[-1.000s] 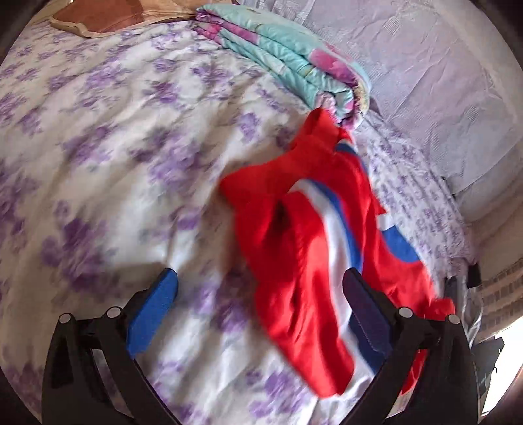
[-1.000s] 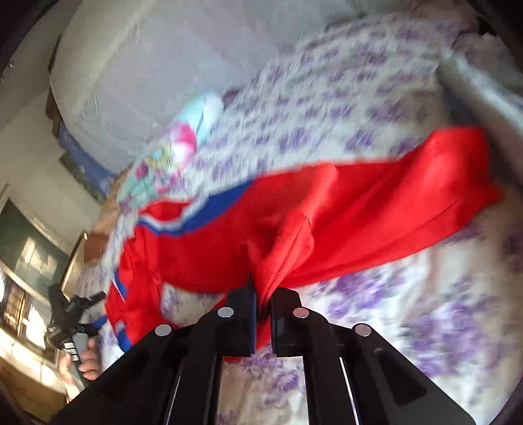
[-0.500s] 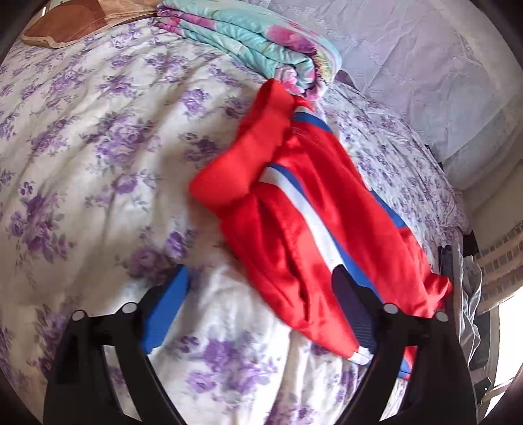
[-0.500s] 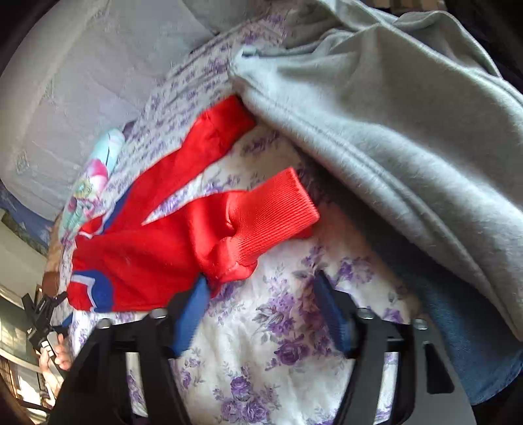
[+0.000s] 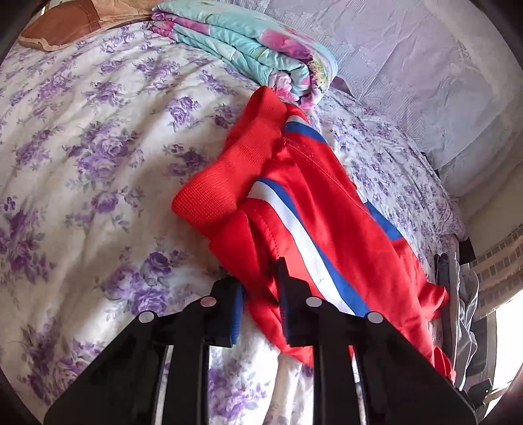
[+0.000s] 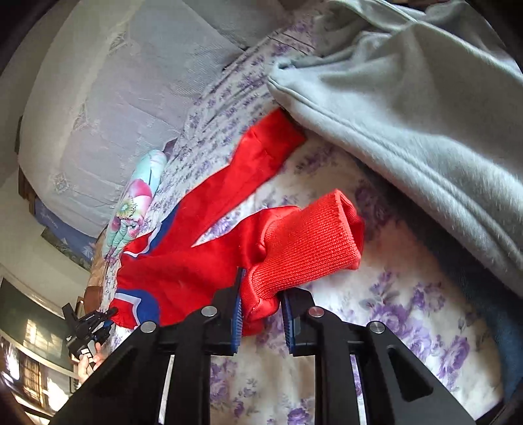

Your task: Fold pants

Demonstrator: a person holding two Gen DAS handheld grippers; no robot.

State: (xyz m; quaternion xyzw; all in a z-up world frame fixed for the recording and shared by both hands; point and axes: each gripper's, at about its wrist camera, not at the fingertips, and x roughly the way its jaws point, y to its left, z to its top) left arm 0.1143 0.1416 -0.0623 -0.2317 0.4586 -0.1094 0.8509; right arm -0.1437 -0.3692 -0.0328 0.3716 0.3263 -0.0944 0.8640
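Early stage: red track pants lie crumpled on bed, unfolded. Left claw pinches waist fabric; right claw grips ribbed cuff.

A home bedroom: a bed under a white sheet printed with purple roses fills both views. A folded floral quilt lies at the top of the left wrist frame, a brown pillow in its upper left corner, and a pale padded headboard stands upper left in the right wrist view.
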